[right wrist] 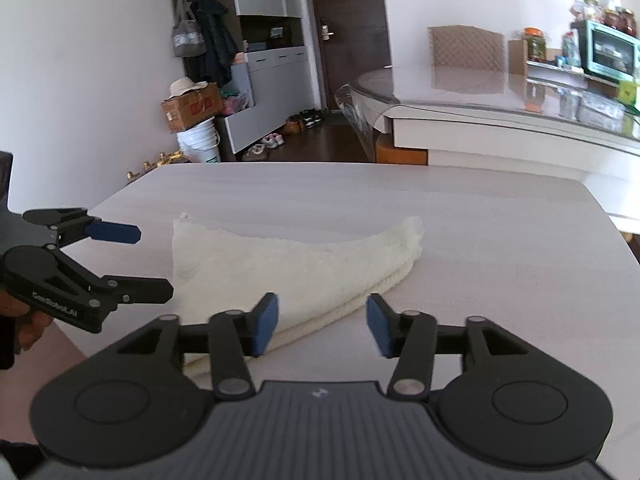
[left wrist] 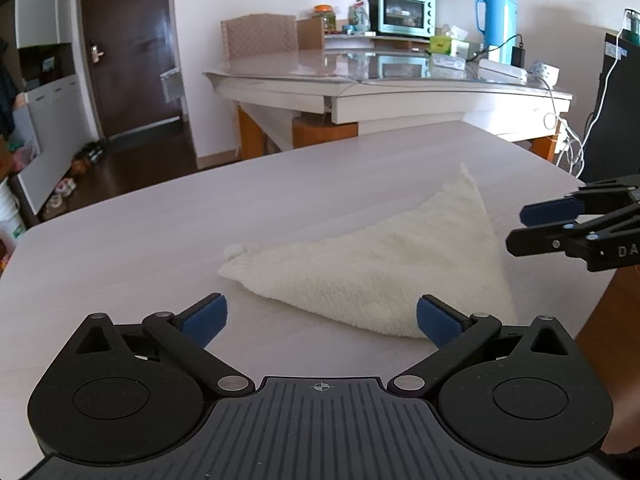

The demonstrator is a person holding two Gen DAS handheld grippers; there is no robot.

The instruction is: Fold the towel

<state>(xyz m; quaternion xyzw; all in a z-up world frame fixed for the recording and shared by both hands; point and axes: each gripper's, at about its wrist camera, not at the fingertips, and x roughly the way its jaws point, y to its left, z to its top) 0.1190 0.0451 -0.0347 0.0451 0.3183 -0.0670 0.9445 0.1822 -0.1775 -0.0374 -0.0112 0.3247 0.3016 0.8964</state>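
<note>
- Towel: white terry, laid flat on the table near its front edge; folded over itself into a rough triangle, doubled layers seen at the near edge from the right wrist view. The fold is judged at least partly made, since the cloth lies unheld.
- Left gripper: jaws spread wide, nothing between them; held just short of the towel's near edge, no pad pressing on cloth.
- Right gripper: jaws parted, empty; the left pad is seen over the towel's near corner, contact not certain. Judged a release of that corner.
- Table: pale wood grain, bare around the towel, so the cloth can lie flat.
- Background: second table with oven and flask; not involved.
</note>
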